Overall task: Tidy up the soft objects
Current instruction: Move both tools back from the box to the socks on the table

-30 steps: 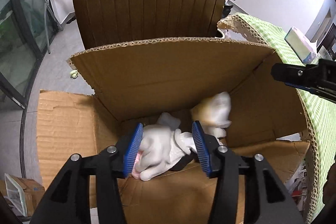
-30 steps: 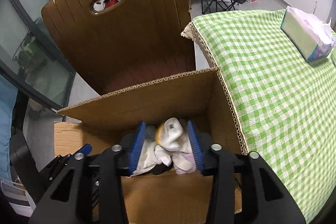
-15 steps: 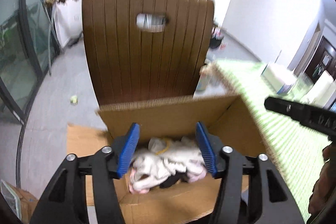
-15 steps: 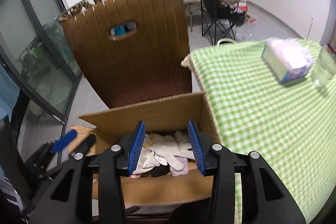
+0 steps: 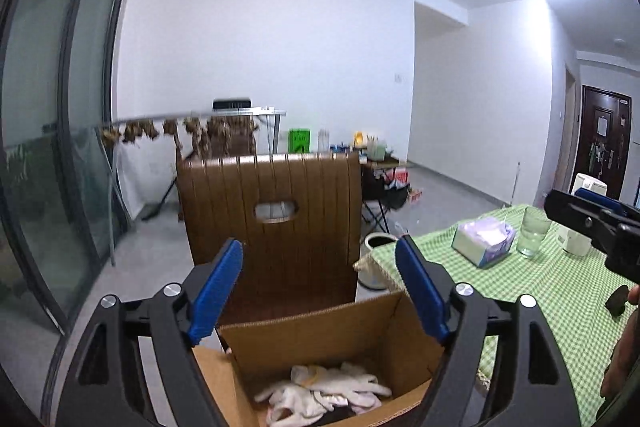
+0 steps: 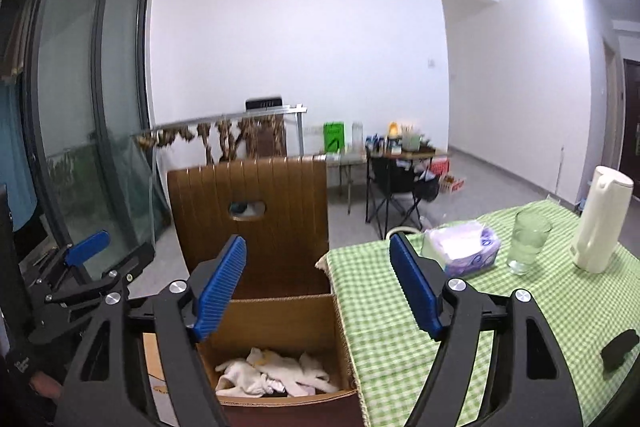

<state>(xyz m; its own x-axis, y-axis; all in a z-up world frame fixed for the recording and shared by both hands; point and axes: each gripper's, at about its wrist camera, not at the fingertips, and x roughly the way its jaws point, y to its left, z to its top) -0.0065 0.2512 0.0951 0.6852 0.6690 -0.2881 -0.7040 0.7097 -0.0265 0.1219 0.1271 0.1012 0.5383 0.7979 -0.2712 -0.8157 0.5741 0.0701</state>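
Where the left view crops it, kettle (image 6: 600, 223) shows, seemingly whole.

Glove pile (image 5: 324, 393) partly behind box wall (image 5: 404, 403); far-table clutter (image 6: 394, 141) indistinct

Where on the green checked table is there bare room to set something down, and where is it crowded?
The near stretch of the checked tablecloth, between the cardboard box and the small black object, lies bare. The far end is crowded: tissue pack, glass and white kettle stand in a row. The box already holds white gloves.
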